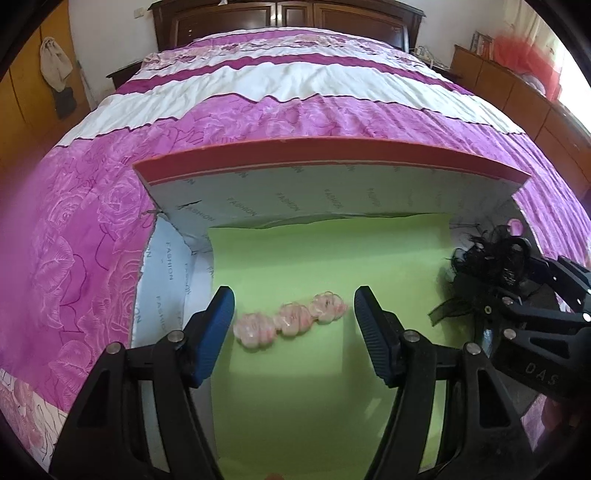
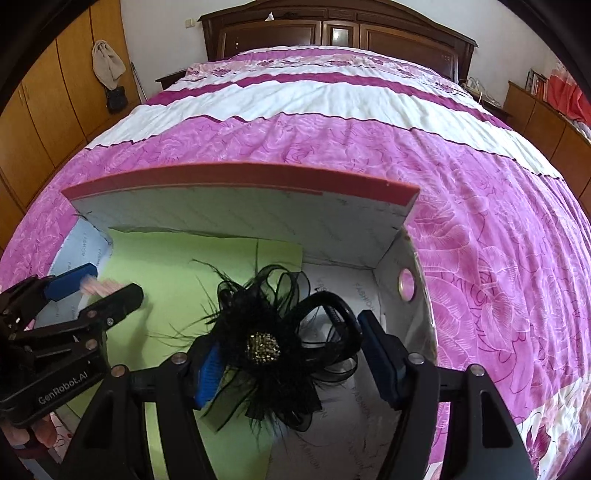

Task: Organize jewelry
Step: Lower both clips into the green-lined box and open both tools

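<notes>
An open cardboard box lined with a green sheet lies on the bed. A pale pink clip of three flowers rests on the green sheet. My left gripper straddles it, open, with a gap at each pad. From the right wrist view that gripper and the pink clip show at the box's left end. A black feather fascinator on a headband, with a beaded centre, lies at the box's right end. My right gripper stands open around it; feathers hide the left pad. The fascinator also shows beside the right gripper.
The box sits on a pink and white quilt that stretches to a dark headboard. The box's right wall has a round hole. Wooden wardrobes stand left, a low cabinet right. A hand holds the left gripper.
</notes>
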A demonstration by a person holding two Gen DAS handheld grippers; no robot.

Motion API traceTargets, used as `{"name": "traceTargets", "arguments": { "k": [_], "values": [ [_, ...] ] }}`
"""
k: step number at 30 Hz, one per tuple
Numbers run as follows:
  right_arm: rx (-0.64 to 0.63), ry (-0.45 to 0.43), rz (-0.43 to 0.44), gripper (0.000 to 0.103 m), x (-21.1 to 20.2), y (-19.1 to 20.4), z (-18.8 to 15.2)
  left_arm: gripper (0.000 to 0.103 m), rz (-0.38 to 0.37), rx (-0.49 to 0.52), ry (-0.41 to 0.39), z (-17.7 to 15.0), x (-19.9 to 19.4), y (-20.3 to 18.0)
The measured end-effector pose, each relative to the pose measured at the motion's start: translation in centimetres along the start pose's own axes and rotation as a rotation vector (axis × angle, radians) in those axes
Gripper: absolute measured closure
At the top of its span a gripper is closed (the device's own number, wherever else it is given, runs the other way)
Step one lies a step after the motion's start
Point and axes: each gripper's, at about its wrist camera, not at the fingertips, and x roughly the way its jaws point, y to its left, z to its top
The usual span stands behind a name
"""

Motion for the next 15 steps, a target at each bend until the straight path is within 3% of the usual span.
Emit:
{"name": "traceTargets", "arguments": {
  "k": [2, 15],
  "values": [
    [0.006, -0.01, 0.009, 0.026, -0.3, -0.2, -0.1, 0.042, -0.017, -0.005, -0.009, 0.0, -0.3, 0.0],
    [0.067, -0.144, 0.141, 0.025, -6.2, -0.7, -1.1, 0.041, -0.063, -0.023, -0.117, -0.6, -6.1, 0.5]
  ]
}}
